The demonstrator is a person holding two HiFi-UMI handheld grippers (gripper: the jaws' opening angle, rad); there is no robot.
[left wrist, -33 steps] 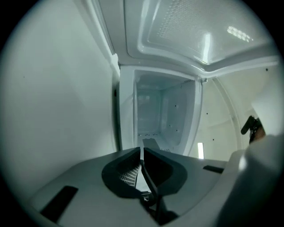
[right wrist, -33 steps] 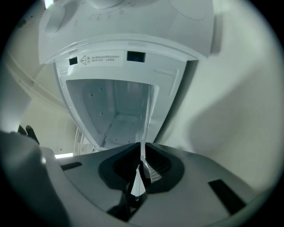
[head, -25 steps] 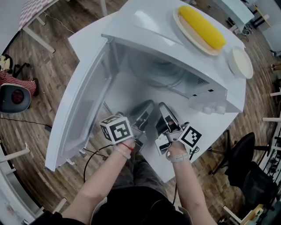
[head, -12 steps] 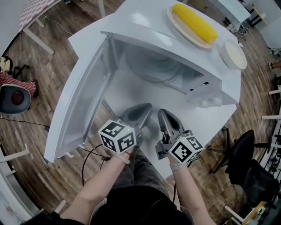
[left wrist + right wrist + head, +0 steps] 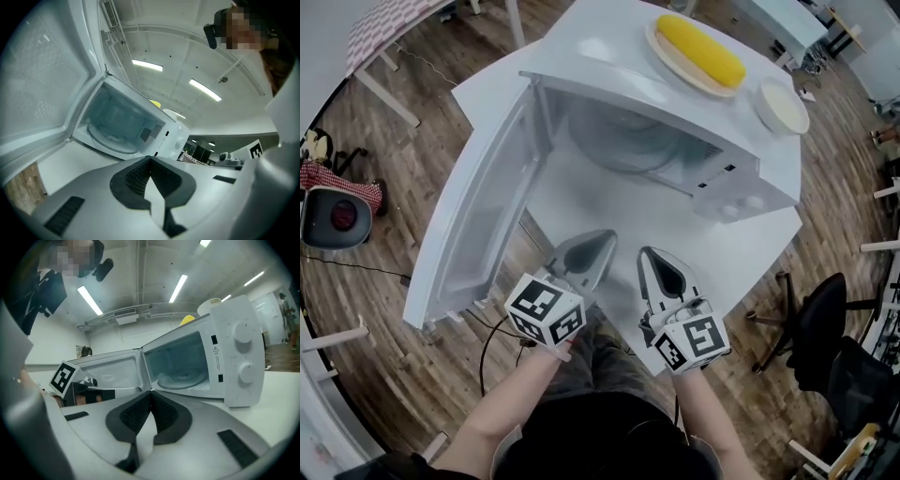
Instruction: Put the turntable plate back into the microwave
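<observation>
okay, both hands low at the near edge of the table [image 5: 741, 258]. my left gripper [image 5: 607, 237] has its jaws pressed together, nothing between the pads, and its own view confirms that [image 5: 150, 160]. my right gripper [image 5: 646, 252] is the same story, jaws closed tip to tip on nothing [image 5: 150, 394]. the two sit side by side with a narrow gap between them, not touching.

ahead of me the microwave [image 5: 609, 61] stands open. its door [image 5: 478, 216] swings wide out to my left, hanging past the table edge over the wooden floor [image 5: 403, 178]. the door's lower edge runs close beside my left gripper.

the turntable plate [image 5: 623, 141] lies flat on the bottom of the cavity. it's a clear round disc, seen well from the right [image 5: 183, 376] and from the left [image 5: 112, 136]. the mouth of the cavity is unobstructed, with a bare strip of white table between it and my jaws.

on my right the control panel with two knobs [image 5: 244, 336] frames the opening. the table corner falls away just beyond my right gripper.

up on top of the microwave sits a dish [image 5: 667, 54] with corn [image 5: 698, 49], and a white bowl [image 5: 782, 105] beside it near the far right edge.
</observation>
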